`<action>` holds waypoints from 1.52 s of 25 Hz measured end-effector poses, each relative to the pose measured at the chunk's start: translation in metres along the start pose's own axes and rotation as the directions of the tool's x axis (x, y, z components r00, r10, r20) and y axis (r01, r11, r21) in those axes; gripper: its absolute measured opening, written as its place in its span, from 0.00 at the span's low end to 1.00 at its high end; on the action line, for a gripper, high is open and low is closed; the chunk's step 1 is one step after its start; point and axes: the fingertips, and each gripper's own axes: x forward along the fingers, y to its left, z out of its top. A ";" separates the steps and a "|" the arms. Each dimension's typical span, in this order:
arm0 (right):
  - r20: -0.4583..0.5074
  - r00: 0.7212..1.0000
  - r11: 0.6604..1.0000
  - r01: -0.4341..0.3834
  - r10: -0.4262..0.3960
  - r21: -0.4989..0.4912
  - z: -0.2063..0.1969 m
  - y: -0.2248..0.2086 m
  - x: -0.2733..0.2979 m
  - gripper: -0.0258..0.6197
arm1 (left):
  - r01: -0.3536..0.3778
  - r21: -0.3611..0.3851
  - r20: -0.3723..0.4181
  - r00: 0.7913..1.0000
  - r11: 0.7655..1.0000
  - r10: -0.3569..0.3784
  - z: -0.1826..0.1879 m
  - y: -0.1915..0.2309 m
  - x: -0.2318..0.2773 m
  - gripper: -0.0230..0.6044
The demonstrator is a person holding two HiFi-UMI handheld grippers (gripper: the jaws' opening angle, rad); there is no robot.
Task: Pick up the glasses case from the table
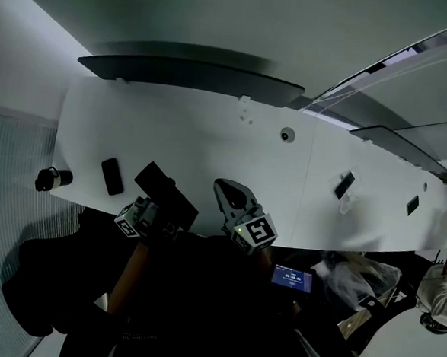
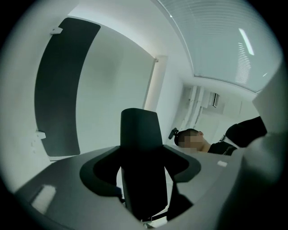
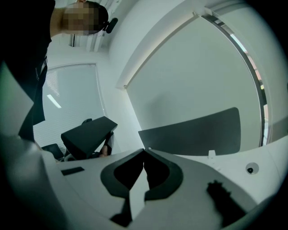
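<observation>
Between the spread fingers of the left gripper (image 2: 143, 171) stands the glasses case (image 2: 140, 134), pinched across its width and pointing up and away from the jaws. It is a dark, matte, hard-looking box with a flat, squared-off end and slightly rounded edges. In the head view it hangs clear of the white table (image 1: 211, 135), above the near edge on the left, so the pick-up looks done; at most a steady hold remains. To the right, the right gripper (image 3: 144, 152) has its fingers pressed together on nothing. Farther left on the table lies a small dark flat object (image 1: 111, 176)
</observation>
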 end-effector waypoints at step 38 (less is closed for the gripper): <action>-0.049 0.988 0.934 -0.155 0.146 -0.321 -0.006 0.106 0.004 0.22 | -0.478 0.370 -0.039 0.849 0.797 0.527 0.023 0.042 -0.066 0.51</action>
